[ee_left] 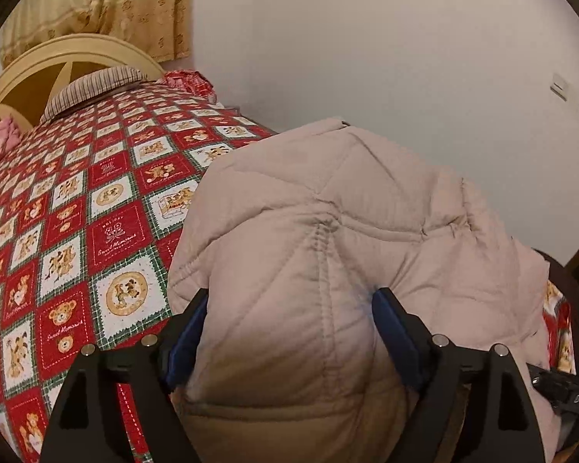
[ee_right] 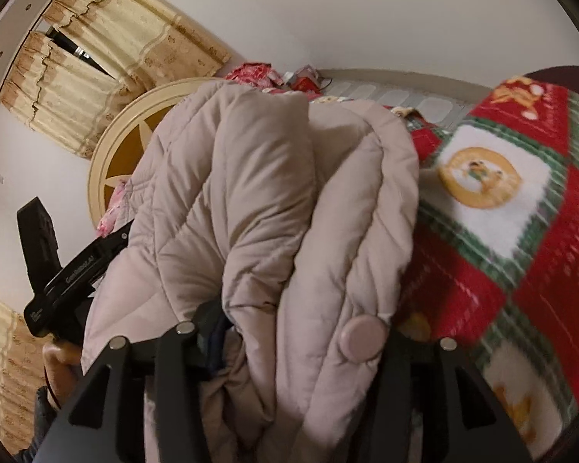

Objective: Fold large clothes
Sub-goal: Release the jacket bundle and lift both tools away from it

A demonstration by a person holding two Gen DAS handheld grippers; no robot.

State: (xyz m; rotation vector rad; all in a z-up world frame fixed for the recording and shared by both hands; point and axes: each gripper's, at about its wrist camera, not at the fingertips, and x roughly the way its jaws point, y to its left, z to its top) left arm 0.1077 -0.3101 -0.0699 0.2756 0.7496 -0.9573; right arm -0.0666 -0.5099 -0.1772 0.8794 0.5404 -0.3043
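Note:
A puffy beige quilted jacket (ee_left: pixel 328 231) is bunched up over the bed. My left gripper (ee_left: pixel 289 301) is shut on a thick fold of it, the blue pads pressed into the padding on both sides. In the right wrist view the same jacket (ee_right: pixel 251 193) fills the middle, with a round pink button (ee_right: pixel 363 337) near the fingers. My right gripper (ee_right: pixel 289 332) is shut on a thick bundle of the jacket, which hides most of its fingers. The left gripper's black body (ee_right: pixel 69 281) shows at the left, held by a hand.
The bed carries a red, white and green teddy-bear quilt (ee_left: pixel 77 212), also in the right wrist view (ee_right: pixel 521 212). A cream headboard (ee_left: pixel 38 69), a striped pillow (ee_left: pixel 96 85) and yellow curtains (ee_left: pixel 115 4) are at the far end. A plain wall (ee_left: pixel 405 58) runs along the bed.

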